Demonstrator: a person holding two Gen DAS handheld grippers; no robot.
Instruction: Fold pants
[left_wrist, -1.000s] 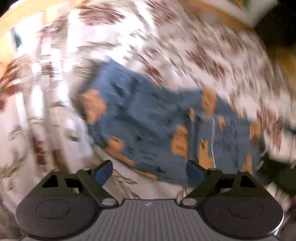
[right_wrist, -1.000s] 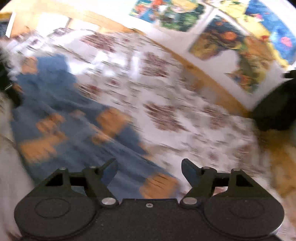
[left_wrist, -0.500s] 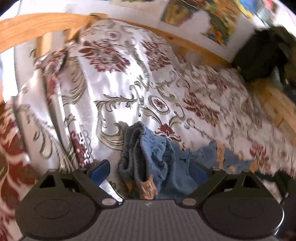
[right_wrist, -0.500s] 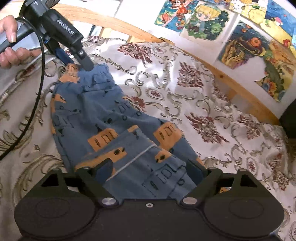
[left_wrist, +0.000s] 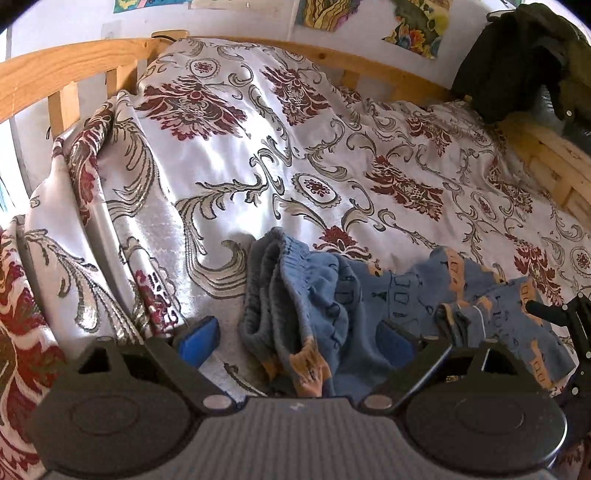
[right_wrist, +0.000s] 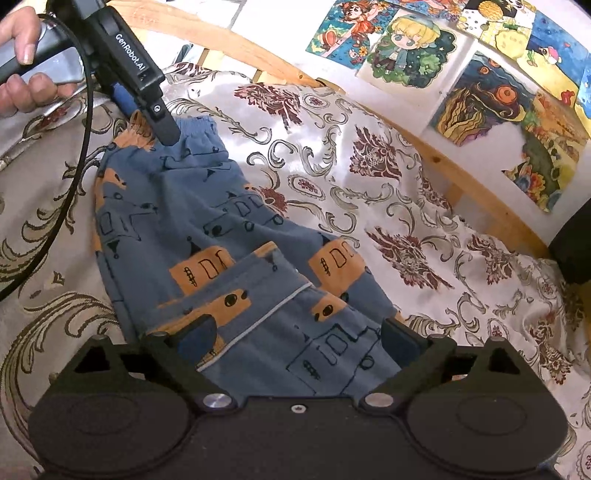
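blue pants (right_wrist: 229, 236) lying spread on patterned bedspread (right_wrist: 369, 192). left gripper (left_wrist: 295, 343) gaping wide, straddling bunched waistband, gripping nothing. right gripper (right_wrist: 295, 336) gaping wide over leg ends, gripping nothing.

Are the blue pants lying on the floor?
No, the pants are spread out on a bedspread with a red and gold flower pattern, on a bed with a wooden frame.
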